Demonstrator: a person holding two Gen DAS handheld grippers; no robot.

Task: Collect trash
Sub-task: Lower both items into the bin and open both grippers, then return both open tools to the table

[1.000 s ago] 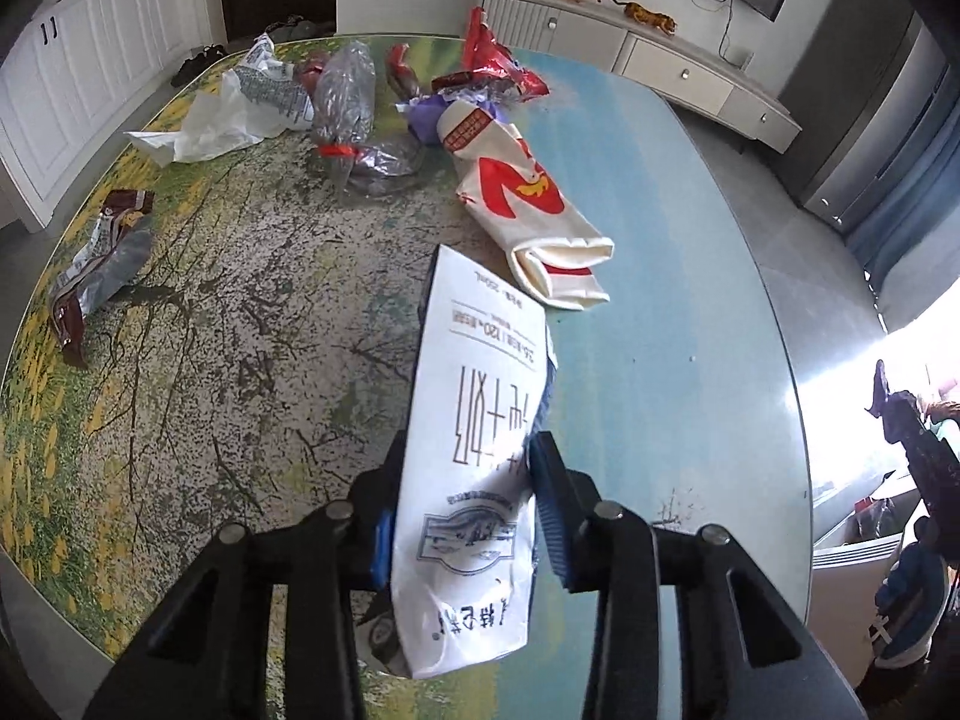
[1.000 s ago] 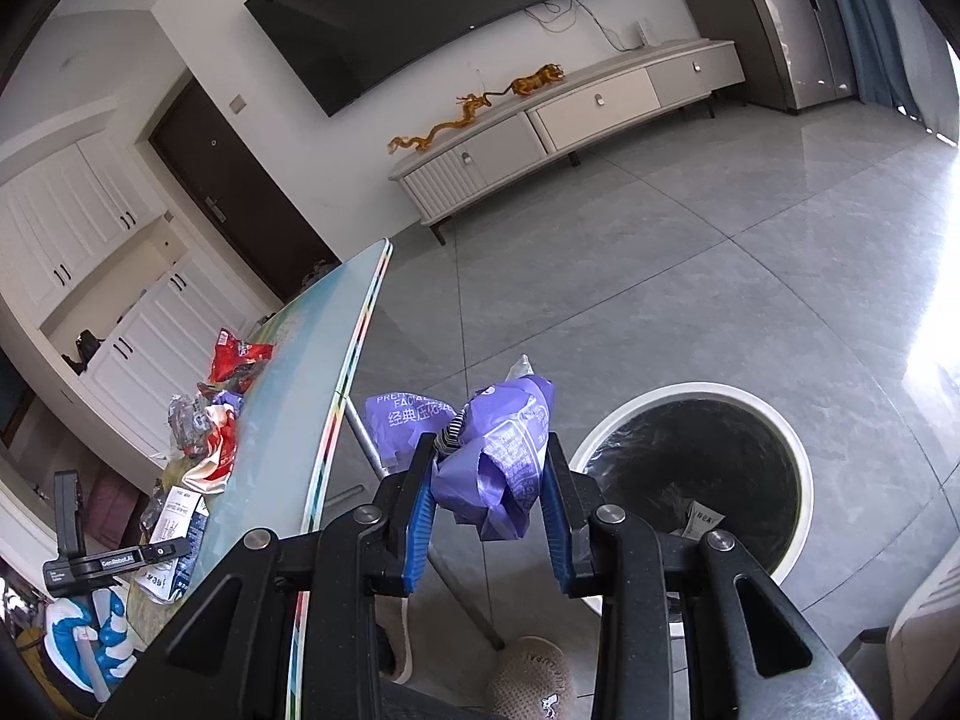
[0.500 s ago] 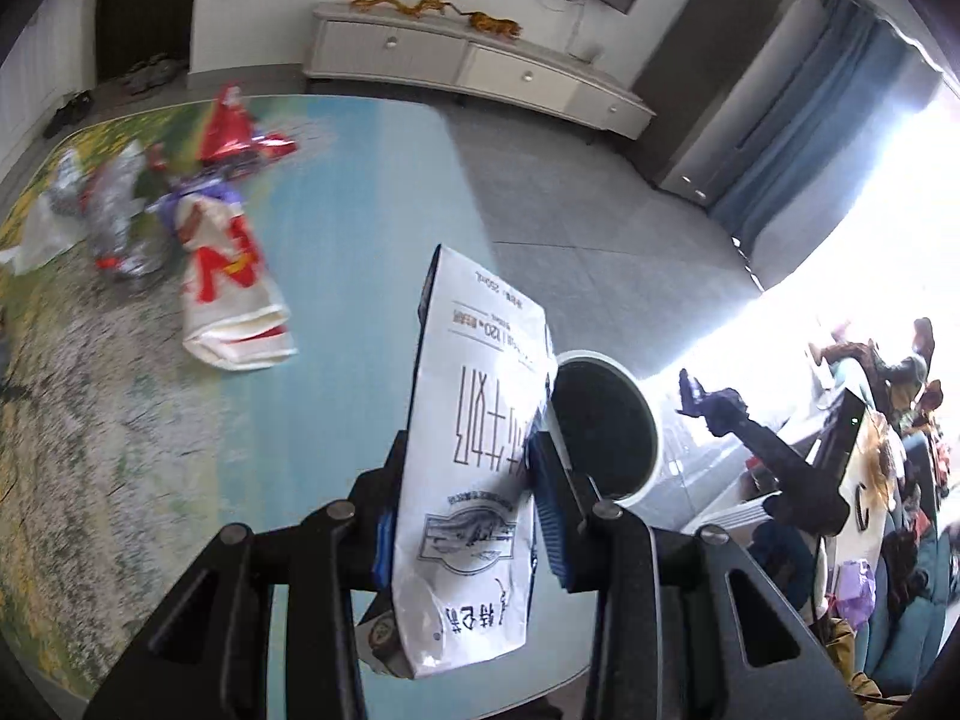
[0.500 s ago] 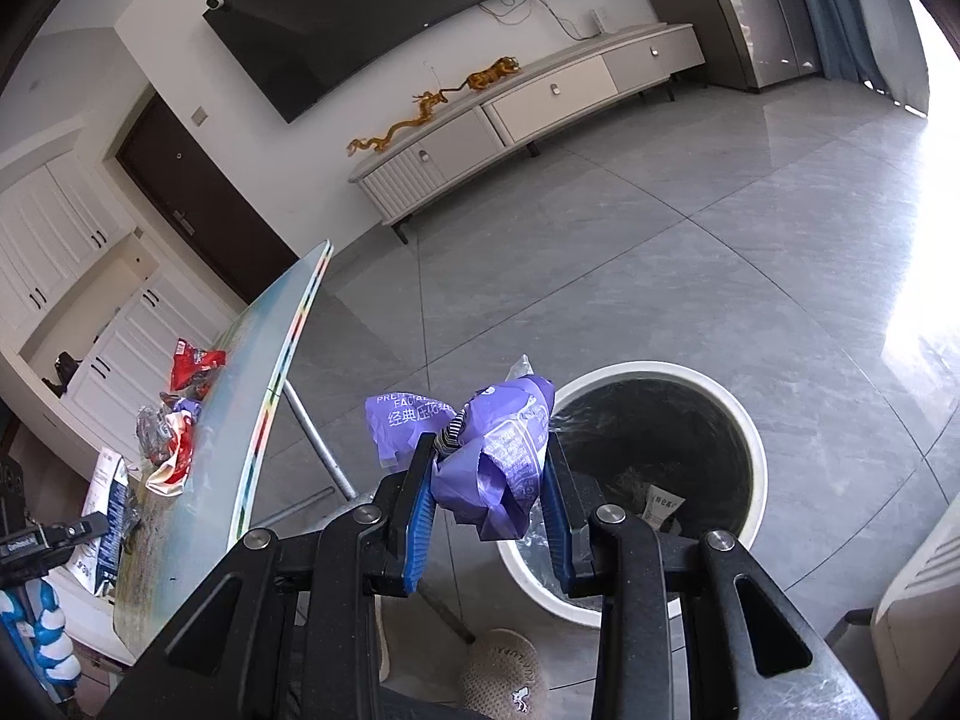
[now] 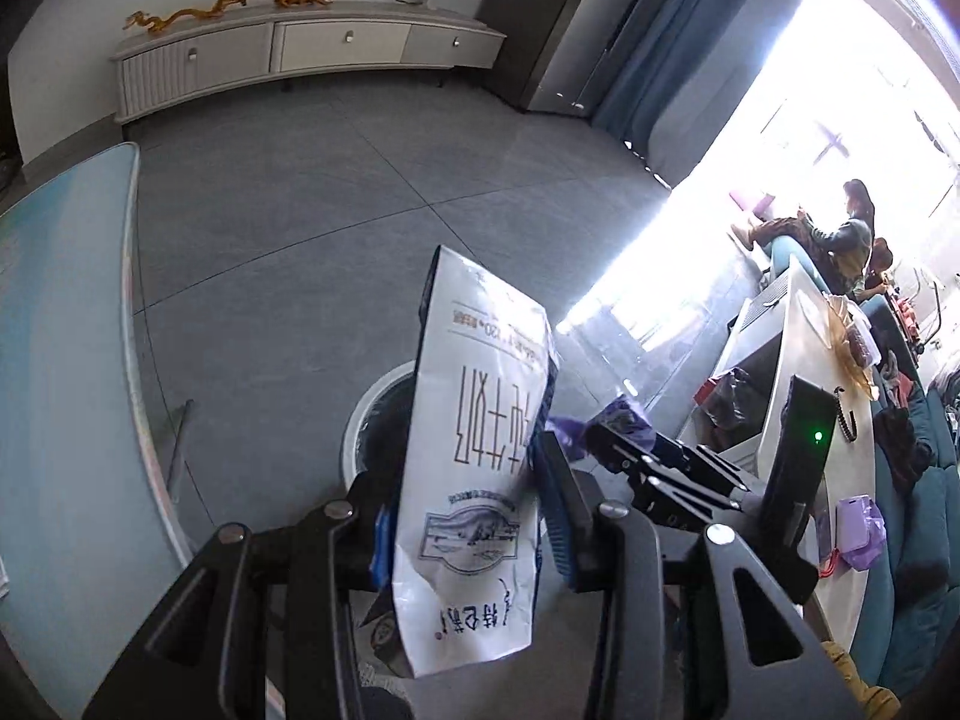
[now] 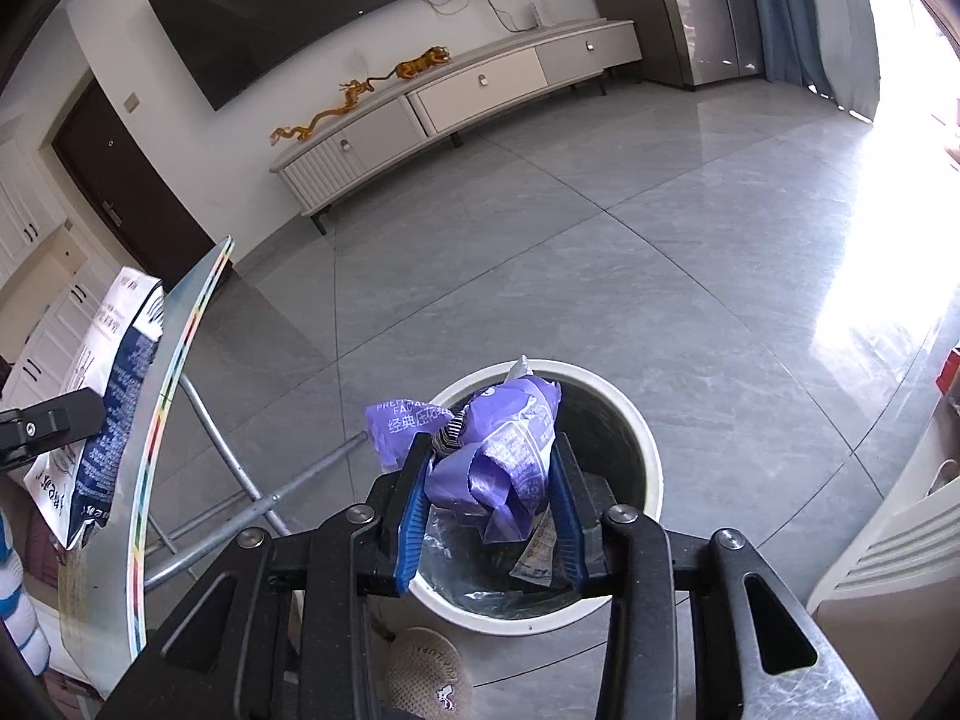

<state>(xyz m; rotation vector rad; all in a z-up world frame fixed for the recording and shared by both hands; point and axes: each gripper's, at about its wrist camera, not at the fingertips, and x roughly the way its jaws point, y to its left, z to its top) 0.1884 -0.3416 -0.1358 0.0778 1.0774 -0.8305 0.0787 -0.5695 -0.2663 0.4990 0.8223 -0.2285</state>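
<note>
Counted two grippers and two pieces of trash, one in each.

Found the left gripper [image 5: 465, 501] with jaws opening around one flat white pouch [image 5: 480, 420] of glossy film printed with dark characters. Saw the pouch standing upright between the blue ribbed pads, touching both, past the table's [image 5: 60, 360] right edge and in front of the bin [image 5: 360, 426].

Found the right gripper [image 6: 489, 471] with jaws opening as well, one crumpled purple wrapper [image 6: 510, 438] of thin crinkled plastic bunched between the pads and touching both. Placed the wrapper directly over the bin's mouth, above its near left rim.

Counted one bin only: round, with a white rim, a dark shiny liner and a few scraps of packaging at the bottom.

Noted one table with a glass-smooth top and a striped coloured edge, on slanted metal legs [image 6: 240, 516] just left of the bin. Noted grey floor tiles, one long low white cabinet [image 6: 456, 102] bearing two golden figures, one beige slipper [image 6: 429, 675] just below the bin. Made out a seated person [image 5: 840, 240] well off by the bright window.
</note>
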